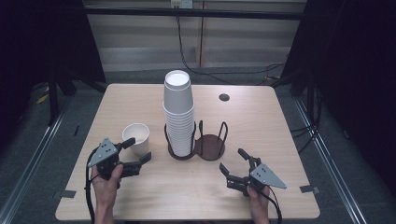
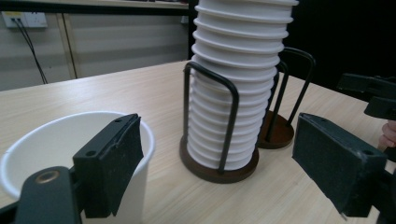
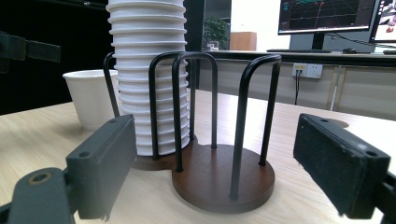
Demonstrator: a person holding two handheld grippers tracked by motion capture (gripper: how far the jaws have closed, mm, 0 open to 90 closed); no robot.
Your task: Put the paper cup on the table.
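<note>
Landmark: two-bay cup holder (image 1: 196, 144), dark wooden base with black wire hoops, sitting about mid table (image 1: 261, 116).
Cup stack (image 1: 178, 112): tall tower of white paper cups, upside down, parked in the holder's left bay, way taller than the hoops. Ribbed rims easy to see up close (image 2: 233, 93) and from the other side too (image 3: 149, 74).
Right bay (image 1: 211, 145): bare brown disc, hoops standing around it; front and centre in the right gripper view (image 3: 222, 175).
Single cup (image 1: 137, 138): white, upright, mouth up, just left of the holder on the table. Same cup behind the holder's left side in the right gripper view (image 3: 91, 95).
Left tongs (image 1: 136, 150): spread wide, sitting left of the holder. One jaw right at the single cup's rim (image 2: 74, 140), looks to be on the near wall, other jaw well clear out toward the holder. Not squeezing anything.
Right tongs (image 1: 234, 161): also wide apart, low and to the right of the holder, pointed at it, nothing between the jaws.
Hands: left hand (image 1: 106, 179) and right hand (image 1: 258, 196) each wrapped around a gripper body, near edge of the table from the holder.
Small dark round hole (image 1: 224, 97): in the tabletop, beyond the holder and to its right.
</note>
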